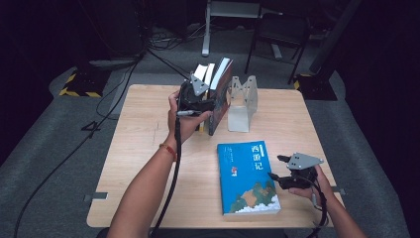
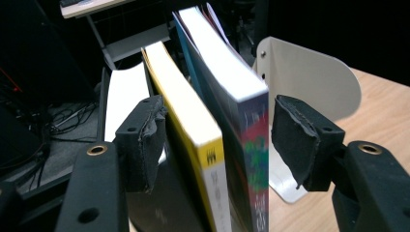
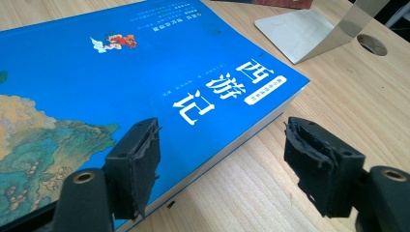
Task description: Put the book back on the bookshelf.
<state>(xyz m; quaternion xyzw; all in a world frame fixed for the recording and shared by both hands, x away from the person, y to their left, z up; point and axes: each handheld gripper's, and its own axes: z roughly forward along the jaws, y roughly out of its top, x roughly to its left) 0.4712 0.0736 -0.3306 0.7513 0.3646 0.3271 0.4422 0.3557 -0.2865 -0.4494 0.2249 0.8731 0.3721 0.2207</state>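
Works at a wooden table (image 1: 148, 148) on what looks like shelving books. Keeps a row of standing books (image 1: 218, 94) near the middle of the far edge, leaning toward a metal bookend (image 1: 242, 101) just beside them, probably so the row stays upright without a hand. Leaves a blue book (image 1: 246, 176) flat and cover-up toward the near right corner, its long side close to the near edge, most likely next in line for the row. Reaches the left claw (image 2: 217, 130) round the spines of a yellow book (image 2: 193, 125) and a dark book (image 2: 244, 140), jaws fairly wide and straddling both; shows a clear gap between the right-hand pad (image 2: 295, 130) and the dark spine, so grips nothing now and seems to be letting go or steadying. Rests the right claw (image 3: 222, 135) low at the blue book's right edge, jaws wide apart, one above the cover and one above bare wood, clamped on nothing, seemingly lined up to pinch that edge.
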